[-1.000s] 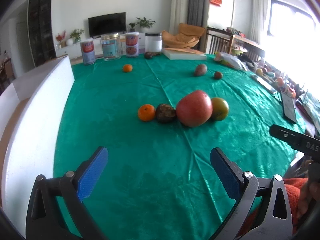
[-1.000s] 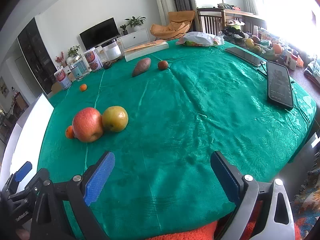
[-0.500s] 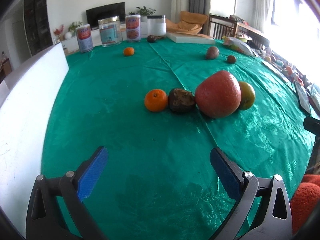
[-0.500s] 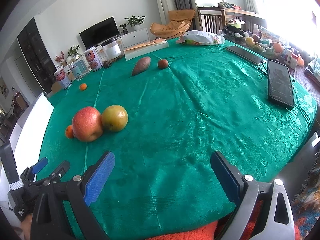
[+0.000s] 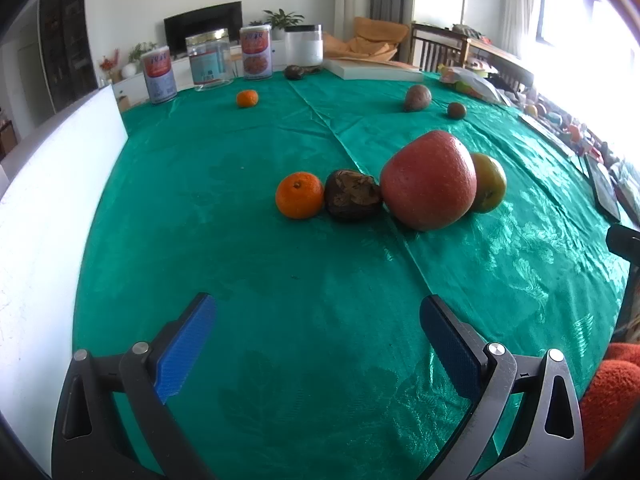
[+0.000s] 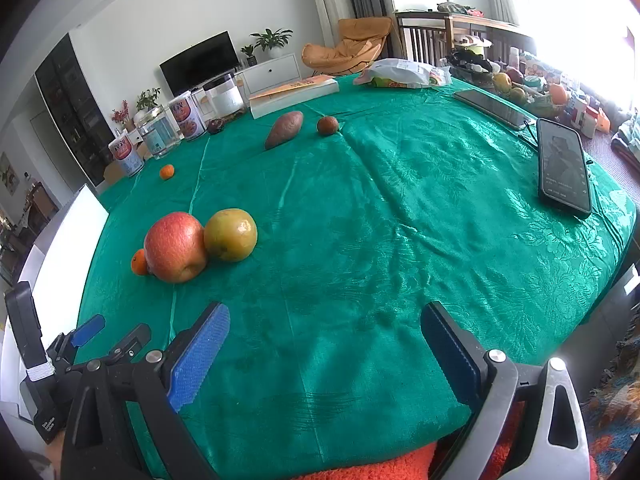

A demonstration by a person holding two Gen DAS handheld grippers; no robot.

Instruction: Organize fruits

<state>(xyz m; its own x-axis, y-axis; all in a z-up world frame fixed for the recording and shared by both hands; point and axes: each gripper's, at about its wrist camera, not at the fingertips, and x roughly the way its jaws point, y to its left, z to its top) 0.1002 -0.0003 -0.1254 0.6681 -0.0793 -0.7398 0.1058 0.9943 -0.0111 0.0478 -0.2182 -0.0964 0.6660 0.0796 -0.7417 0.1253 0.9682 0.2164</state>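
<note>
Left gripper [image 5: 318, 340] fingers spread, empty — right gripper [image 6: 325, 350] likewise | row of mandarin [image 5: 299, 195], dark fruit [image 5: 352, 195], red apple [image 5: 429, 179] mid-surface, touching | best approached centred on one fruit, clamped gently — neighbours likely nudged.

Black claw [image 5: 318, 344], blue ribbed pads [image 5: 184, 346]

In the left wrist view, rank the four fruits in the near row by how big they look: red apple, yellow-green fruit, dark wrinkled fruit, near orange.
1. red apple, clearly largest.
2-3. dark wrinkled fruit and near orange look alike; no ranking.
Unplaced: yellow-green fruit, partly hidden behind the apple.
</note>
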